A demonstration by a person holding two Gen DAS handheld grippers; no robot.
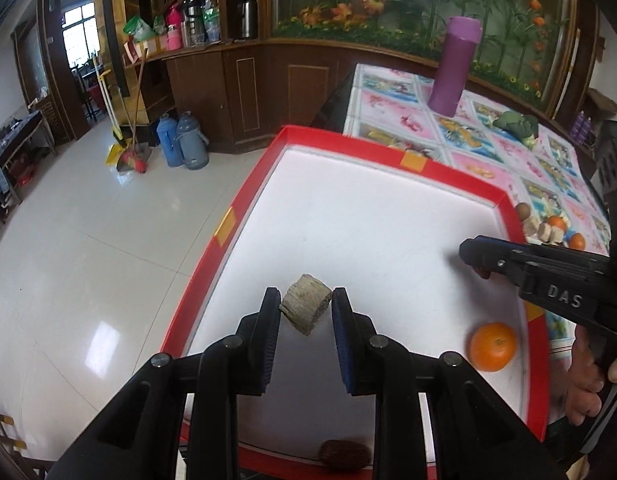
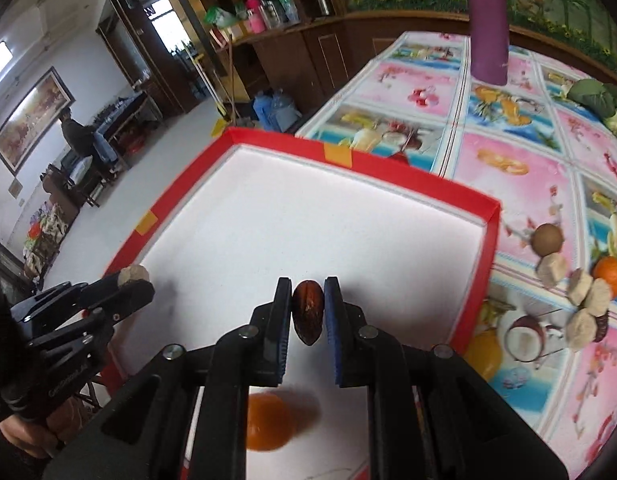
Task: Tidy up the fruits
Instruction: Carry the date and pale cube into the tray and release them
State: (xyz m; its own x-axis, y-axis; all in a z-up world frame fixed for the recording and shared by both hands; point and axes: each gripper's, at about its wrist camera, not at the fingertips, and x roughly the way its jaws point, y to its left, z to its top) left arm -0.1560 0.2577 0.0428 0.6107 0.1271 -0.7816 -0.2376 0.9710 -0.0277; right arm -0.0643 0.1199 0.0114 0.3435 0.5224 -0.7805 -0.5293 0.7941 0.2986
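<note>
I have my left hand-held gripper [image 1: 305, 309] clamped on a tan, corky chunk [image 1: 305, 308], lifted above the white floor of the red-rimmed tray [image 1: 212, 256] near its left edge — high enough to clear the rim. My right hand-held gripper [image 2: 307, 310] is pinched on a dark brown date-like fruit [image 2: 307, 310] over the tray's middle. An orange [image 1: 492, 346] already lies inside by the right rim, so I judge both pieces are headed down beside it. More fruit [image 2: 580, 292] waits on the bench [image 2: 508, 152] past the tray's right edge.
</note>
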